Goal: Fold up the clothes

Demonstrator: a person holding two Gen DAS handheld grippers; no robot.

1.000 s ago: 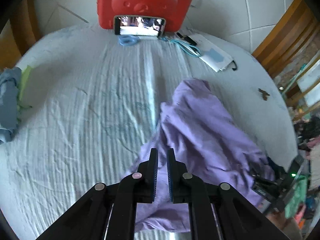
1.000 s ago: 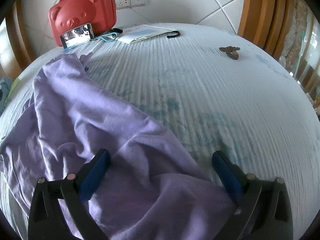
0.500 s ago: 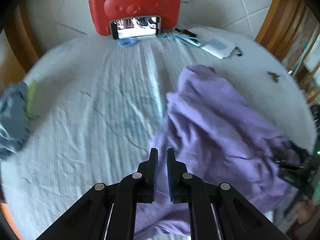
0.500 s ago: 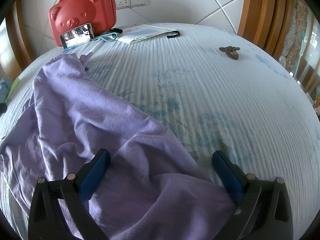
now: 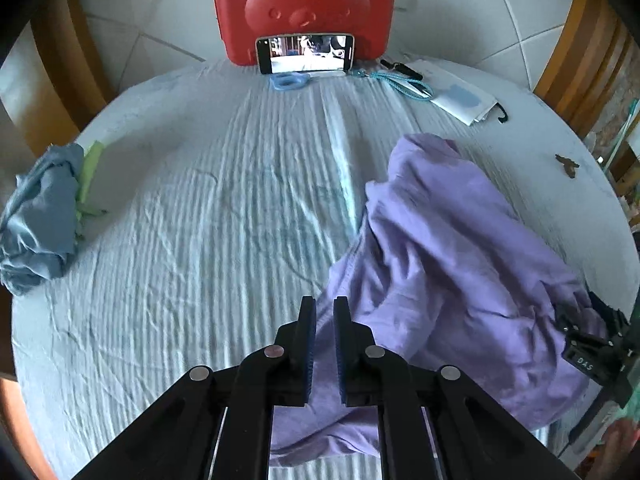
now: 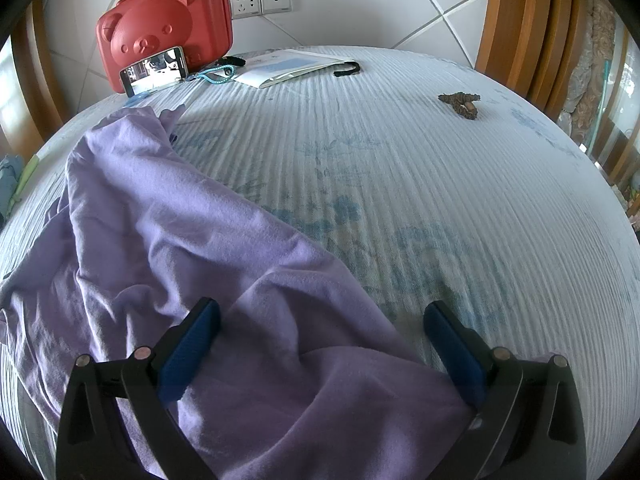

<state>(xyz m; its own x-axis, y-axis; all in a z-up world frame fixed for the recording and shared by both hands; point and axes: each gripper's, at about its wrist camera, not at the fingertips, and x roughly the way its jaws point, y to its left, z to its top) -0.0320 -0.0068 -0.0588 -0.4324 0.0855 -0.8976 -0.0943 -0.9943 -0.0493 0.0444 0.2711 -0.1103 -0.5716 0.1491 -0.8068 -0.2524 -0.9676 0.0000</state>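
A crumpled purple garment (image 5: 460, 264) lies on the right half of the bed in the left wrist view. My left gripper (image 5: 325, 304) is at the garment's left edge, its fingers nearly together with purple cloth in the narrow gap and hanging below them. In the right wrist view the same purple garment (image 6: 192, 240) spreads from the lower middle to the far left. My right gripper (image 6: 320, 312) stands wide open low over its near fold, with one blue pad (image 6: 188, 352) resting on cloth. The right tool's black body (image 5: 592, 352) shows at the garment's right end.
A red bear-shaped case (image 5: 304, 4) with a phone (image 5: 306, 54) leaning on it stands at the head of the bed. Beside it lie a white envelope (image 6: 292, 66) and a blue cord (image 5: 404, 84). A grey-blue garment (image 5: 38, 216) sits at the left edge, a small brown object (image 6: 460, 104) far right.
The left gripper has shifted left and tilted up: the red case is now centred, and the garment's edge now meets its fingertips instead of lying left of them. The right gripper stayed put, open.
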